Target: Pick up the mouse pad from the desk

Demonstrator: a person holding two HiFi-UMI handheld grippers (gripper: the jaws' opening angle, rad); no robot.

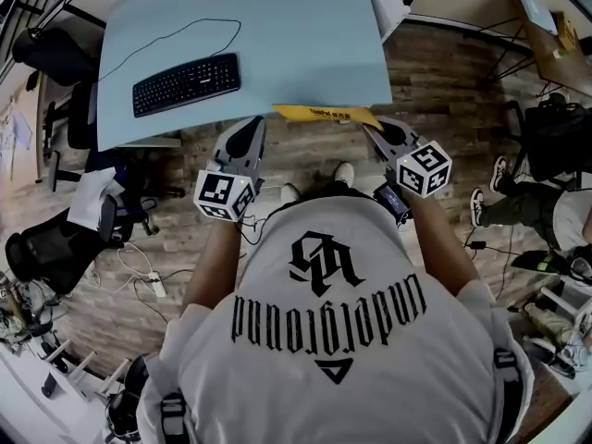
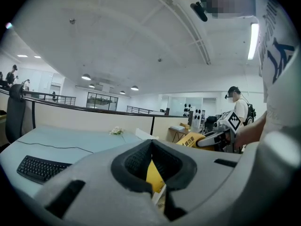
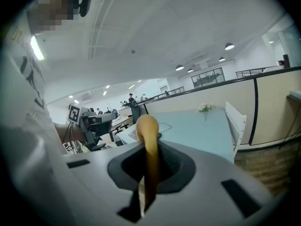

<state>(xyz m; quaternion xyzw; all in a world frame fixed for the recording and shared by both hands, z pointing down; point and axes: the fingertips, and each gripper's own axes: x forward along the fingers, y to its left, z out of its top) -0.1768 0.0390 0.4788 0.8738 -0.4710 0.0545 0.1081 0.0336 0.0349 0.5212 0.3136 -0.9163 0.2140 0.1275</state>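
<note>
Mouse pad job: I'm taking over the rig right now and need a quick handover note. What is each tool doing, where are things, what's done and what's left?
Left tool: shut on one end of the yellow mouse pad.
Right tool: shut on the other end.
Things: the pad hangs between both tools at the near edge of the desk; a keyboard lies further back on the desk.
Done: pad gripped and, it seems, lifted.
Left: bring it fully clear of the desk.
</note>
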